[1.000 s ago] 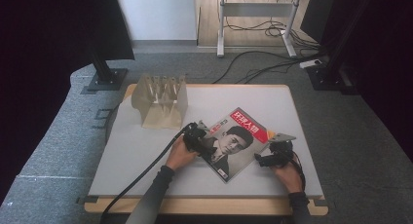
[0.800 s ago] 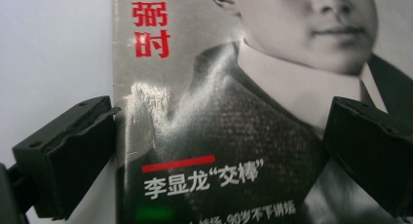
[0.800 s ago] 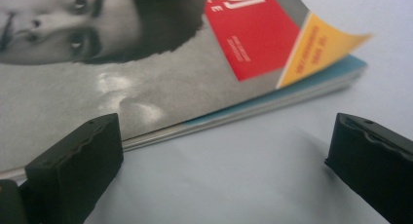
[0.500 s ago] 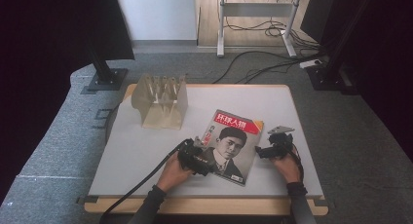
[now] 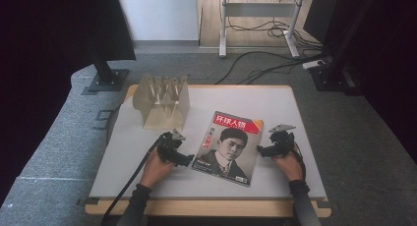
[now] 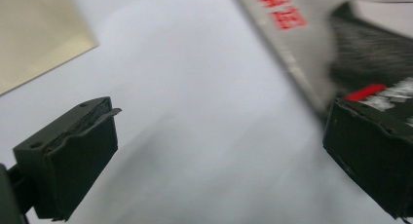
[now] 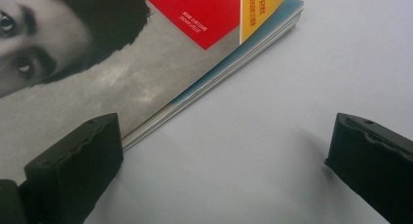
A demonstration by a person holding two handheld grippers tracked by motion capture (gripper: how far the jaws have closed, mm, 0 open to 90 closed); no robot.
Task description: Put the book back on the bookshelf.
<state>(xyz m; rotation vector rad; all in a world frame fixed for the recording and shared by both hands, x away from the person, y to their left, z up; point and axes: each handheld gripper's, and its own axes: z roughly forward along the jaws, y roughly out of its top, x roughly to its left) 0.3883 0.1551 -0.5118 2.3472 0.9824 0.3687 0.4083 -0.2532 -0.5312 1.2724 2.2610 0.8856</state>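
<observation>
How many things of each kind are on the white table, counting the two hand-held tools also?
Magazine: 1
Beige file rack: 1
Hand-held tools: 2, left tool and right tool, both with jaws apart
Total: 4, all on the white table

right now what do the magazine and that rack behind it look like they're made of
The magazine looks like glossy printed paper: a stack of thin page edges shows along its side in the right gripper view. The rack looks like pale, matt thin wood or plywood, with slotted upright dividers; stiff board can't be ruled out.
</observation>
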